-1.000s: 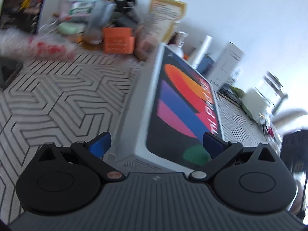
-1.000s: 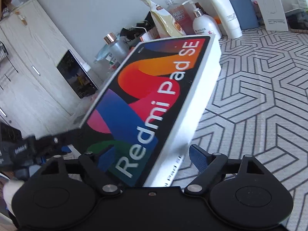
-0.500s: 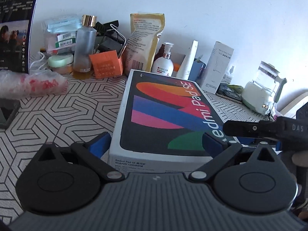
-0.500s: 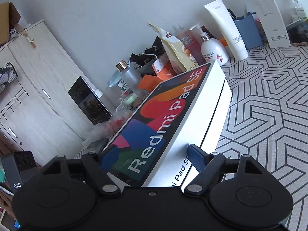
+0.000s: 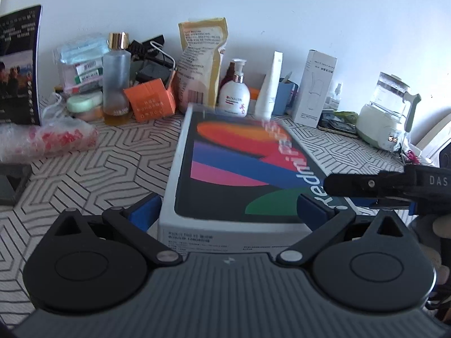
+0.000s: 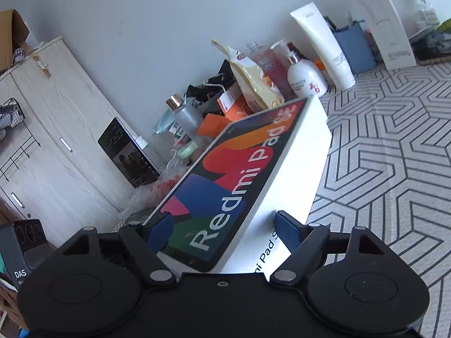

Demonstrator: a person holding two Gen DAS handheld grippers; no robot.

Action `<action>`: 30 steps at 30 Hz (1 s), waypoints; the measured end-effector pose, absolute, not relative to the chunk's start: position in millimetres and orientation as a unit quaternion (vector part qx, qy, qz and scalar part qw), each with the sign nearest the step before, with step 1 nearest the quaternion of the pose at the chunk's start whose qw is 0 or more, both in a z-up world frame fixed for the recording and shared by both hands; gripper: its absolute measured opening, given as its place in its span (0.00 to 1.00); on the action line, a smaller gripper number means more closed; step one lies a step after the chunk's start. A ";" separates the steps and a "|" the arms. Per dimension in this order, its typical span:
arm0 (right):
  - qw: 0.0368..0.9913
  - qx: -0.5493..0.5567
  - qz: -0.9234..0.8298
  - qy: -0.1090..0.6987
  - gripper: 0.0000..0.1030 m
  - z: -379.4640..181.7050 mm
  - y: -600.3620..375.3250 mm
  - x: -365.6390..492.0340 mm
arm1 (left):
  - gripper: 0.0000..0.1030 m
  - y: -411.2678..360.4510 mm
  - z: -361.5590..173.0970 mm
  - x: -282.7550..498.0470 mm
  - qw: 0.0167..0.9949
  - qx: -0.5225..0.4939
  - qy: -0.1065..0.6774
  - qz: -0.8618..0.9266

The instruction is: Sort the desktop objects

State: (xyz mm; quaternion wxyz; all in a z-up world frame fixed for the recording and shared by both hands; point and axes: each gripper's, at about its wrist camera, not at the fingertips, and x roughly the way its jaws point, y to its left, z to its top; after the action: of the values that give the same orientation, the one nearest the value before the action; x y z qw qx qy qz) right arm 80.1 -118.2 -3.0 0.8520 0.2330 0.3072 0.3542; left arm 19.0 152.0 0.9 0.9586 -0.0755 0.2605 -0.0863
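A Redmi Pad SE box [image 5: 239, 174], white with a dark colourful lid, lies flat on the patterned tablecloth [image 5: 98, 174]. My left gripper [image 5: 229, 211] spans the box's near short end with a blue finger on each side. My right gripper [image 6: 225, 228] is shut across the box's [image 6: 245, 174] thickness at its near corner, one finger on the lid and one on the white side. The right gripper also shows at the right edge of the left wrist view [image 5: 394, 183].
Clutter lines the back wall: a frosted bottle [image 5: 117, 81], an orange box [image 5: 150, 100], a yellow pouch [image 5: 201, 62], a white pump bottle [image 5: 235, 93], a white carton [image 5: 315, 84], a kettle [image 5: 386, 112]. A plastic bag [image 5: 45, 140] lies left.
The box has come down from tilted and raised to flat on the tablecloth. Both grippers stayed on it and levelled out with it.
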 end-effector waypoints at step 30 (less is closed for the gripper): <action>0.876 0.210 0.299 0.313 0.82 -1.0 -121.6 85.7 | 1.00 170.4 6.9 27.8 0.954 -0.115 0.274 -0.042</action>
State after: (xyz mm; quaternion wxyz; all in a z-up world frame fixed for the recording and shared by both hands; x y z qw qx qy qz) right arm 85.7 -121.6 -1.0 0.8765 0.2103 0.3129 0.2994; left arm 27.8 170.4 6.9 0.9539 -0.1152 0.2741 -0.0417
